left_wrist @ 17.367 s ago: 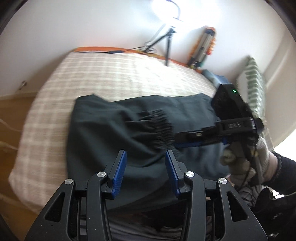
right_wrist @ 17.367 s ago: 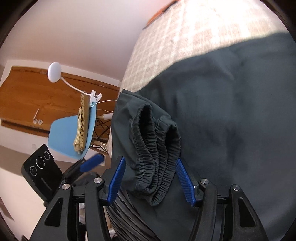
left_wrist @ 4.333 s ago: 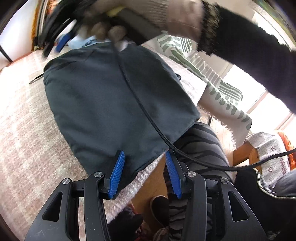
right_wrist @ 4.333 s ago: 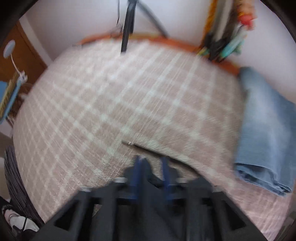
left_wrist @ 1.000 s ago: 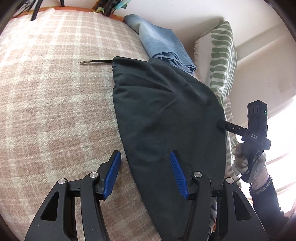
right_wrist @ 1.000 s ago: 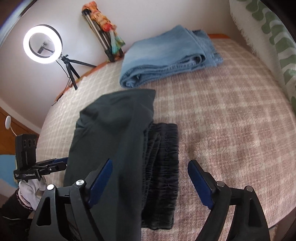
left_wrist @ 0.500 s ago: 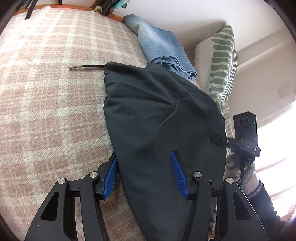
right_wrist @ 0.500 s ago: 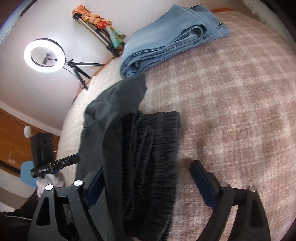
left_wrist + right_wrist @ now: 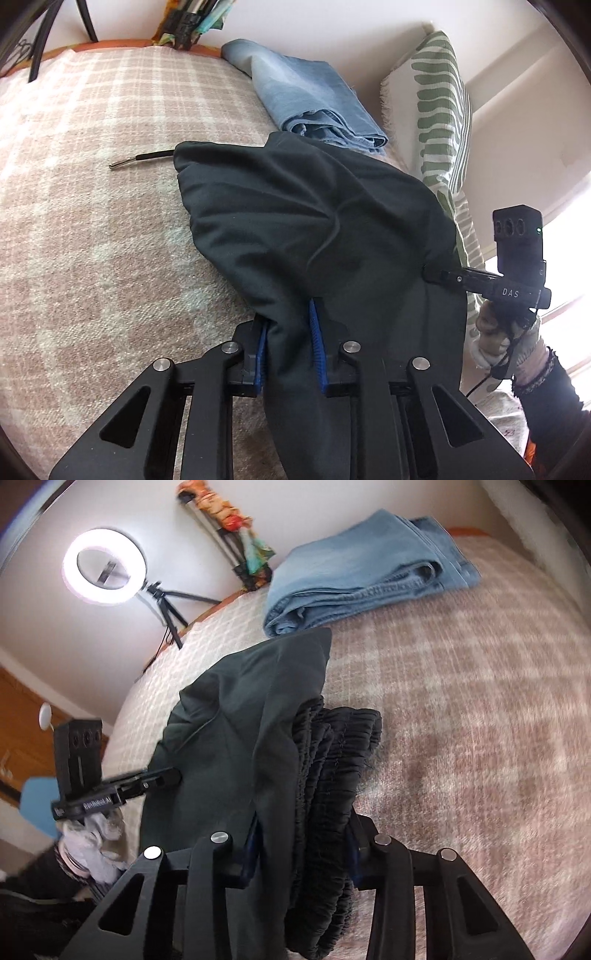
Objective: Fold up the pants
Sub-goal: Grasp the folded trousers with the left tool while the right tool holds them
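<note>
folded dark pants (image 9: 314, 229) lengthwise toward jeans (image 9: 314, 99), both tools clamped

The dark pants (image 9: 317, 236) covered most of the left gripper's (image 9: 288, 343) blue pads and ran off the bottom edge of that view. In the right wrist view the gathered waistband (image 9: 328, 790) hid nearly all of the right gripper's (image 9: 301, 853) pads. A thin black cord (image 9: 142, 158) vanished under the pants' far corner. The plaid blanket (image 9: 498, 738) was blurred at right. The lean bundle against the wall (image 9: 236, 528) was too small to tell.
</note>
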`<state>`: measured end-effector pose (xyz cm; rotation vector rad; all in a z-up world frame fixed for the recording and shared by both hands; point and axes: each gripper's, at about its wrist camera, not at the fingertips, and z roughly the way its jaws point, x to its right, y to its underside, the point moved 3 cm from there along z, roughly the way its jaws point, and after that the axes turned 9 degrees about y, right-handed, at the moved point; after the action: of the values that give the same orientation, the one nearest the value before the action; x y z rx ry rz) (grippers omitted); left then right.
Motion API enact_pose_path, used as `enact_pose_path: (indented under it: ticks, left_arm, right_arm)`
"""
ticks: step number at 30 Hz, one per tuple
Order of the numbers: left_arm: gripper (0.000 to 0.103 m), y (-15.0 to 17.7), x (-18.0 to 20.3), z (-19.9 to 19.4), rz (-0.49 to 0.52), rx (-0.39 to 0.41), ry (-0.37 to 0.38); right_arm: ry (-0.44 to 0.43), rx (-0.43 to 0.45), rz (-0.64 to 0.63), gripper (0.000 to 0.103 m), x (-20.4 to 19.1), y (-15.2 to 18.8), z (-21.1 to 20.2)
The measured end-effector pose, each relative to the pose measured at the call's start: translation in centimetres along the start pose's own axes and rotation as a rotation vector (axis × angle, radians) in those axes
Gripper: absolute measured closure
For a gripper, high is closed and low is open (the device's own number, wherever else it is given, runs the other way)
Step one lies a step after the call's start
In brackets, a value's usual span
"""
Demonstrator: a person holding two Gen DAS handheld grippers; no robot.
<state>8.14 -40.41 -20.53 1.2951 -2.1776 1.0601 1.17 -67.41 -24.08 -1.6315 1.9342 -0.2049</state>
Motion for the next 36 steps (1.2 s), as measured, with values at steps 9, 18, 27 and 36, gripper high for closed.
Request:
enact_pose_path:
  ticks: [9, 18, 27, 36]
  left_arm:
    - [0.092, -0.1, 0.0, -0.7, 0.01, 0.01, 0.001]
    - [0.096, -0.7, 3.2, -2.7, 0.121, 0.1, -0.003]
    - [0.096, -4.0, 5.4, -4.7, 0.196, 0.172, 0.027]
    - [0.096, -11.4, 7.7, -5.0, 0.295, 0.244, 0.022]
  right_arm:
    - [-0.059, -0.005, 0.071, 0.052, 0.7, 0.2, 1.3]
    - [0.064, 0.079, -0.046, 0.073, -3.3, -0.6, -2.4]
    - [0.098, 0.206, -0.112, 0.074, -5.2, -4.2, -7.2]
    - [0.156, 0.319, -0.155, 0.074, -5.5, -11.1, -10.0]
